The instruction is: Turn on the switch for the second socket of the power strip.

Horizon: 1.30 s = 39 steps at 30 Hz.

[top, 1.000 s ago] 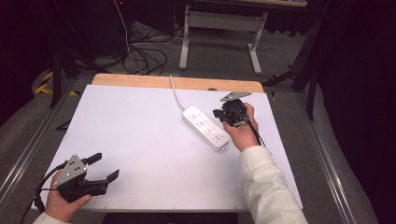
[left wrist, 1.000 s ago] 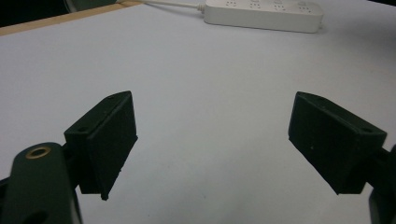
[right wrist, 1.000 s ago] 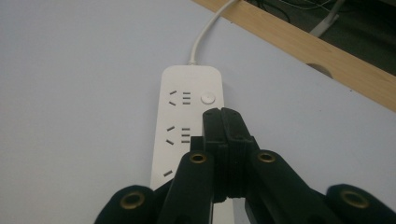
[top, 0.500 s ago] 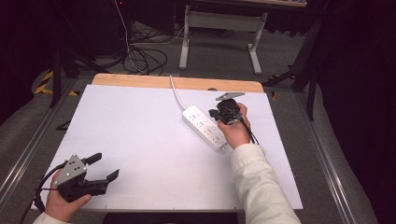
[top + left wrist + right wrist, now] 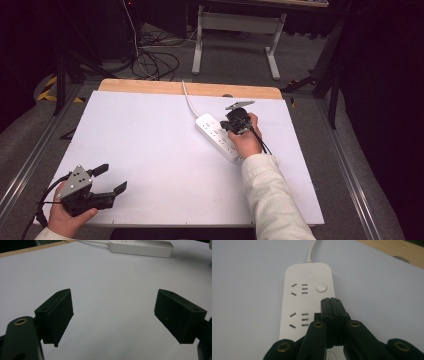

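the right tool (image 5: 331,301), pressed together, hovers over the strip (image 5: 217,135) lying long-axis 11-to-5 on the worktop (image 5: 150,150), its button (image 5: 321,287) just toward 12 of the tips; left tool (image 5: 107,178) spread, far off.

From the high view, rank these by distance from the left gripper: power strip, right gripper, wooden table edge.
1. Power strip, mid-table, up and right of the left gripper.
2. Right gripper, over the strip's right side; nearly level with the strip.
3. Wooden table edge, along the far side.

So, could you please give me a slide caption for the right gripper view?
Shut right claw poised over a white power strip, just short of its round button.
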Each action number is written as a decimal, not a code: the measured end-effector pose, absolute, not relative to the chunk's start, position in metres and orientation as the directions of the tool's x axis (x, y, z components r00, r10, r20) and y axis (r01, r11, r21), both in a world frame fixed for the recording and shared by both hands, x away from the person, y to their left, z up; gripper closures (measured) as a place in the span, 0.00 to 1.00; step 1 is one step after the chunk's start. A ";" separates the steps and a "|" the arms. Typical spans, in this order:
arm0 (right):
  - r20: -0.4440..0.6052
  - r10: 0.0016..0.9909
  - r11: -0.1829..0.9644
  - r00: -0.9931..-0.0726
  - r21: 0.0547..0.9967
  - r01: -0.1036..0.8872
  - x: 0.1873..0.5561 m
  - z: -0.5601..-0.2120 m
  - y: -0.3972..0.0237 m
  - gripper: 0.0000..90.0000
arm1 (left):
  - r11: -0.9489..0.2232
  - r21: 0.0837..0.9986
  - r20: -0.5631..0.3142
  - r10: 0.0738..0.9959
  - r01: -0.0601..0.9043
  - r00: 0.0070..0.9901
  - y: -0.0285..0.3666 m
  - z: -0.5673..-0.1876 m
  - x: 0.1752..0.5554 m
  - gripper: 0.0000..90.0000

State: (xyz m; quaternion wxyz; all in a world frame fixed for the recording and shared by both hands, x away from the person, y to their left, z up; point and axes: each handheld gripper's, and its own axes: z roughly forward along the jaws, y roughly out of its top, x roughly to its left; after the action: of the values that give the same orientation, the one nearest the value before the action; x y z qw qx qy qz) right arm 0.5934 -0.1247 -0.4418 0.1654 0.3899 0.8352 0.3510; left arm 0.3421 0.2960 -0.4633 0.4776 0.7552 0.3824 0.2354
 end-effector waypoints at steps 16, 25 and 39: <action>-0.001 0.769 0.456 -0.640 0.701 0.548 0.595 -0.449 -0.119 1.00 | -0.251 0.901 -0.010 0.803 0.355 0.595 0.296 -0.463 0.342 0.18; 0.002 0.771 0.454 -0.637 0.700 0.551 0.594 -0.450 -0.119 1.00 | -0.256 0.901 -0.005 0.802 0.351 0.597 0.296 -0.463 0.342 0.18; -0.022 0.781 0.459 -0.624 0.697 0.550 0.592 -0.452 -0.115 1.00 | -0.261 0.898 -0.004 0.800 0.355 0.600 0.295 -0.464 0.342 0.18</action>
State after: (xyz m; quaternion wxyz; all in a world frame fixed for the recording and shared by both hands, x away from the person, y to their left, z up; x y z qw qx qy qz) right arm 0.5923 -0.1149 -0.4515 0.1722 0.3979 0.8366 0.3348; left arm 0.3421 0.2948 -0.4639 0.4740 0.7585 0.3805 0.2349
